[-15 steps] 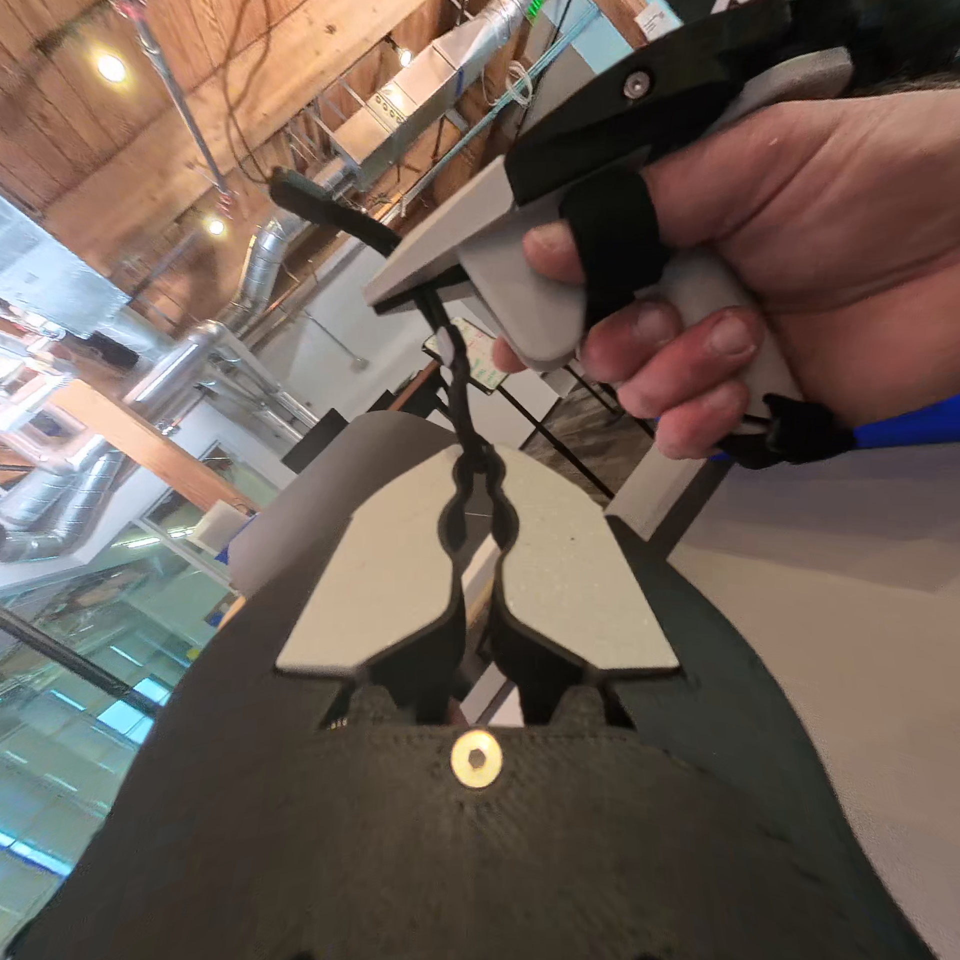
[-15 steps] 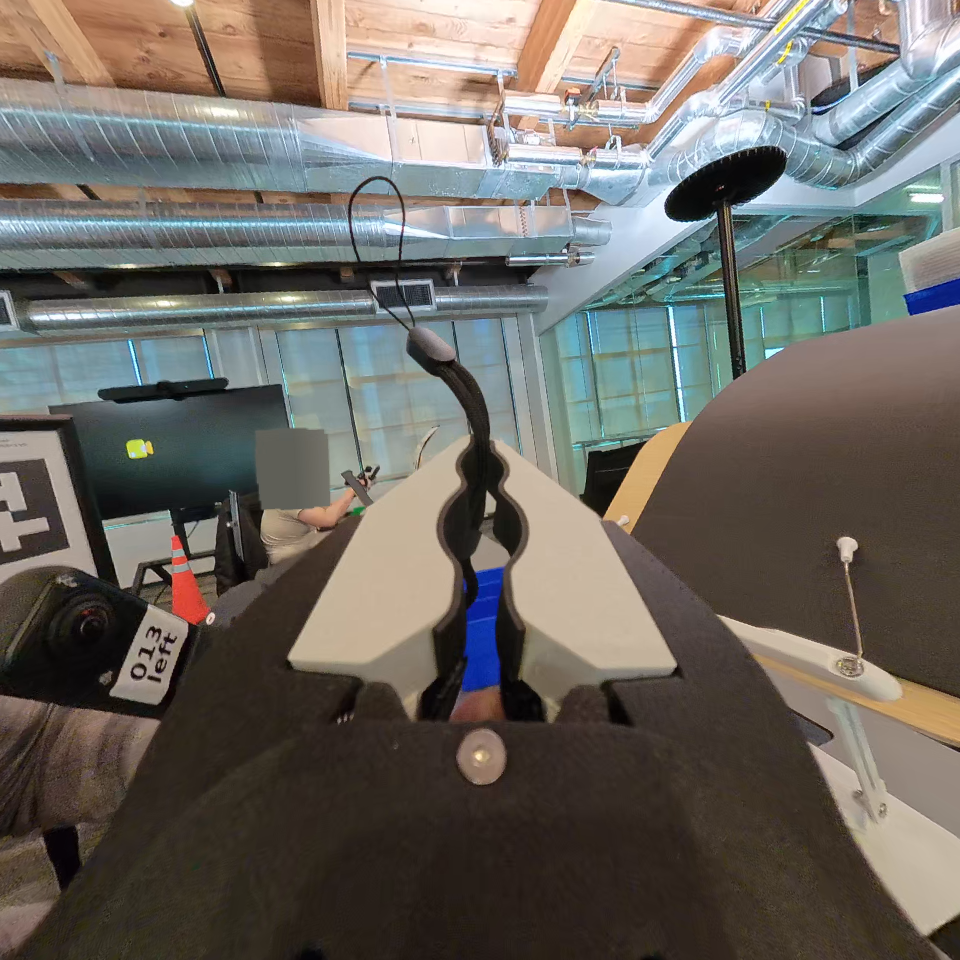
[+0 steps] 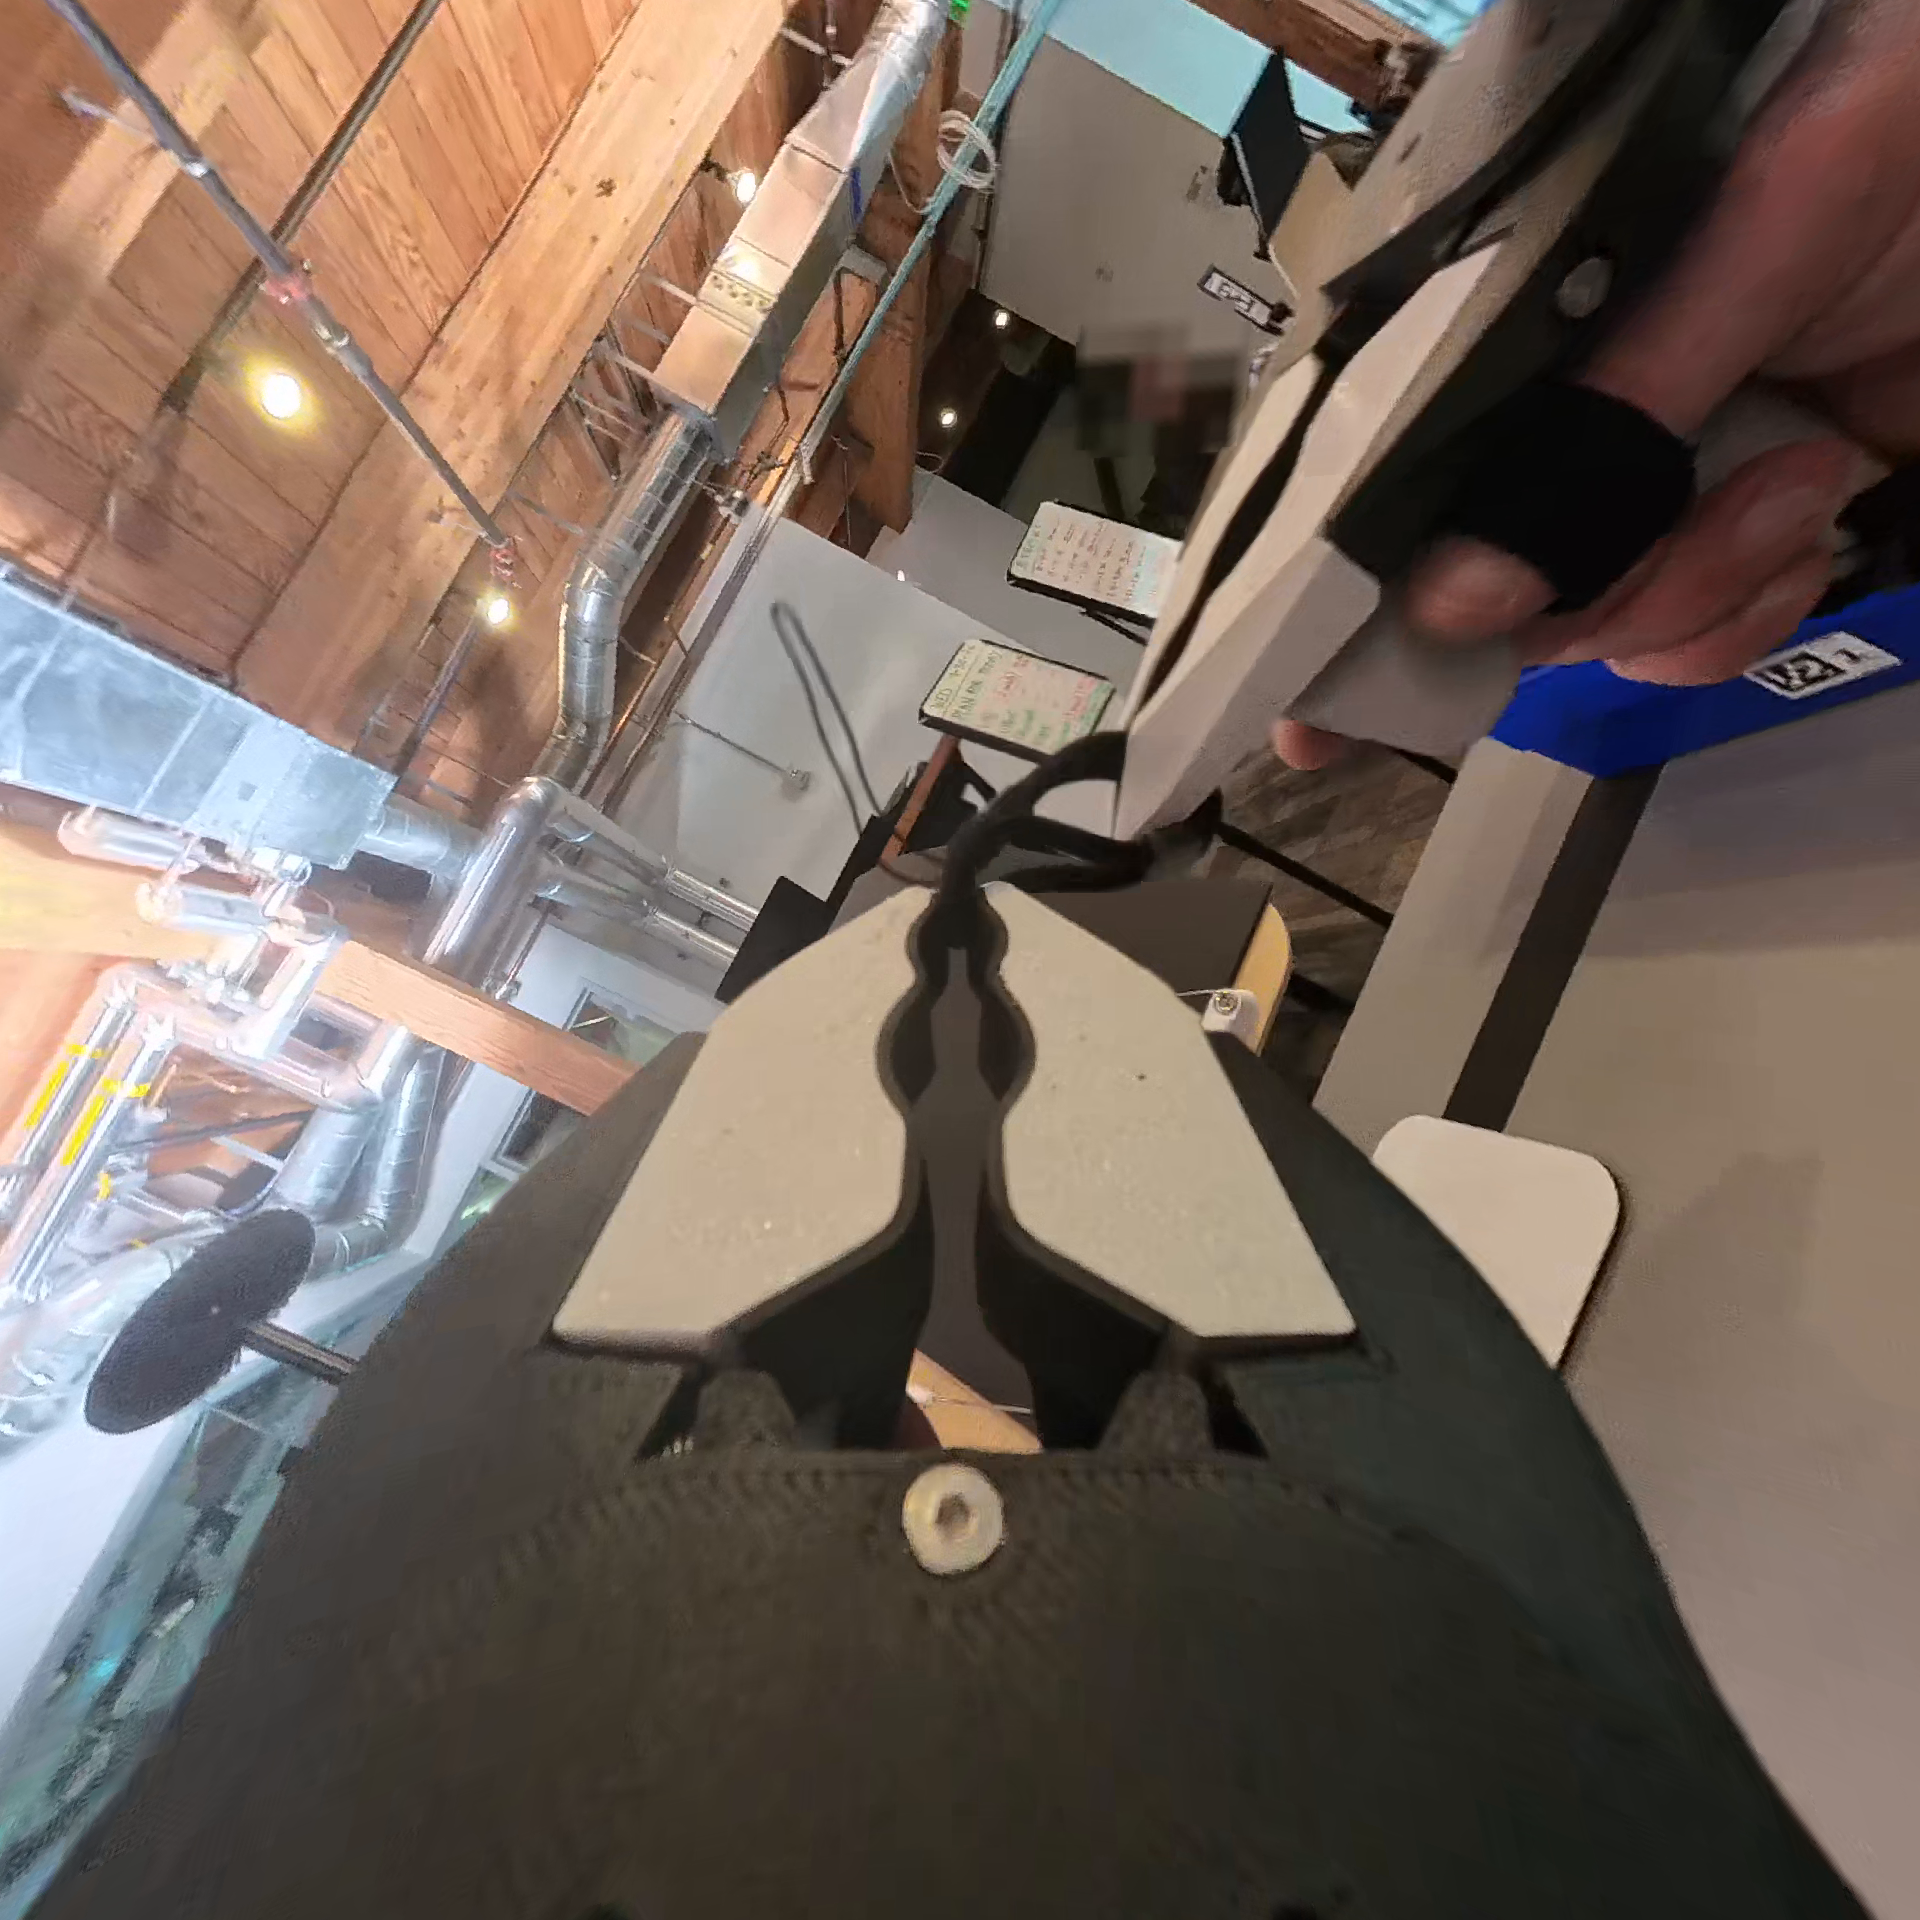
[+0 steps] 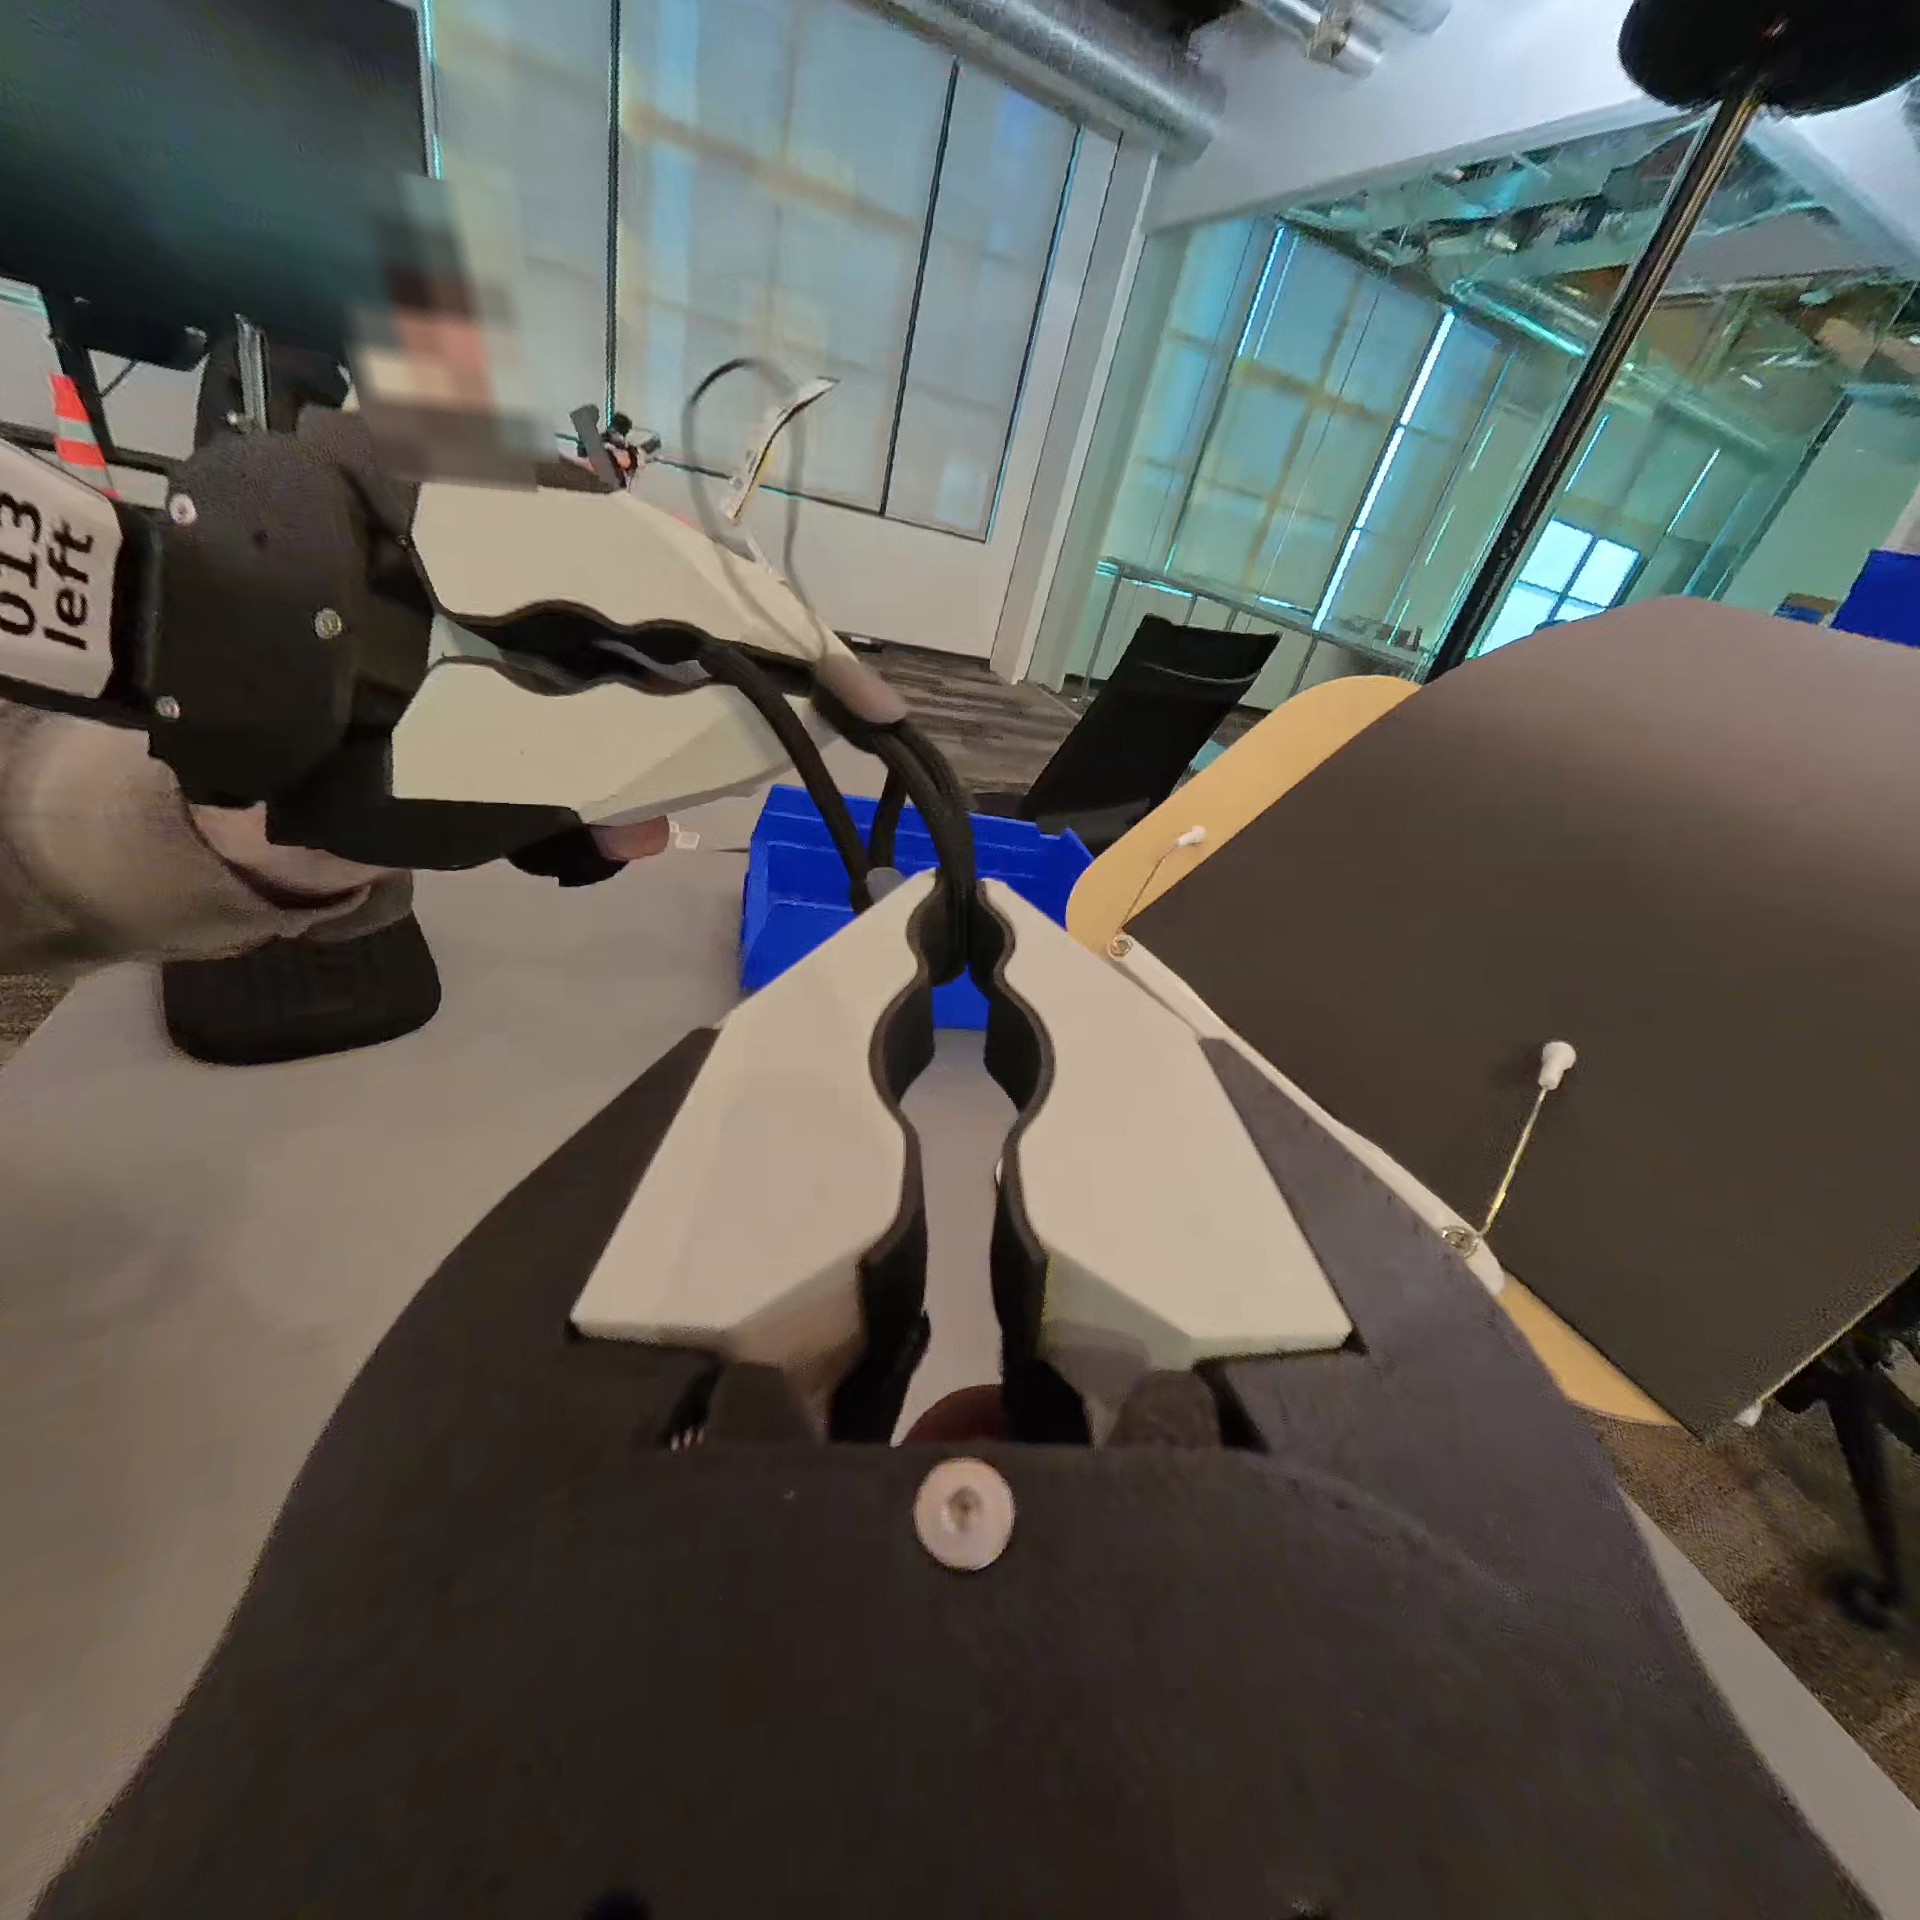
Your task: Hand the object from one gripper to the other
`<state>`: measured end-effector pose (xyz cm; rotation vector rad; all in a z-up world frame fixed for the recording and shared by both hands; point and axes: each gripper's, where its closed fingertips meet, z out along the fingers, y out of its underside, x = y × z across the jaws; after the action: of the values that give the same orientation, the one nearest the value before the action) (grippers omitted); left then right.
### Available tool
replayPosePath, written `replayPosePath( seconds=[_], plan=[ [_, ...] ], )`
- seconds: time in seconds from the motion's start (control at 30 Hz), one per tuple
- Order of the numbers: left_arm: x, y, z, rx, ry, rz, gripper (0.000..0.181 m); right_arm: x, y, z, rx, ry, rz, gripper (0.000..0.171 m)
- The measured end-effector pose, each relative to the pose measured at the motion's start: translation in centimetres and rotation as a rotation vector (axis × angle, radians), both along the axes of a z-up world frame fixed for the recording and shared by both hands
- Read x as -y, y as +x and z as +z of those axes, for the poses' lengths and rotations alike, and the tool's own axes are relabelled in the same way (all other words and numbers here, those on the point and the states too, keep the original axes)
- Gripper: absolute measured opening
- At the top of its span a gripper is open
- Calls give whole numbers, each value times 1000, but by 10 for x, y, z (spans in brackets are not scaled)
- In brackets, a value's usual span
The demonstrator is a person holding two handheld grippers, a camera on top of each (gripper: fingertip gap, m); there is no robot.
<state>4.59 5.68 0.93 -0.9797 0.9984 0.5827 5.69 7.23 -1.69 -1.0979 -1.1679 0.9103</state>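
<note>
Mid-handover: black cord (image 4: 940,800) pinched at once by left tool (image 3: 961,935) and right tool (image 4: 961,935), both clamped narrow on it; one release left

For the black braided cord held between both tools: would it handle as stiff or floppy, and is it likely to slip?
The black braided cord looks floppy: it arcs and doubles between the left tool and the right tool. It seems light, as narrow tip pinches carry it above the grey table. The woven surface probably grips the fingers' wavy pads, so slipping seems unlikely.
</note>
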Motion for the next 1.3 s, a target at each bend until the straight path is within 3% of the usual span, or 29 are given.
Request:
replayPosePath(
  seconds=[0.27,0.37,0.57,1.03,1.3],
  plan=[
    [1,4,-7,-86,-29,-5,3,7,1,-3,70,102,-12,9],
    [2,6,-9,-86,-45,-18,2,12,1,-4,89,137,0,0],
    [6,14,-12,-144,-52,-57,3,11,-2,-12,153,190,-35,0],
    [22,52,-30,-536,-149,-151,4,32,-11,-47,376,314,33,0],
    [17,55,-33,-528,-270,-143,18,37,-17,-52,368,295,66,0]
  ],
)
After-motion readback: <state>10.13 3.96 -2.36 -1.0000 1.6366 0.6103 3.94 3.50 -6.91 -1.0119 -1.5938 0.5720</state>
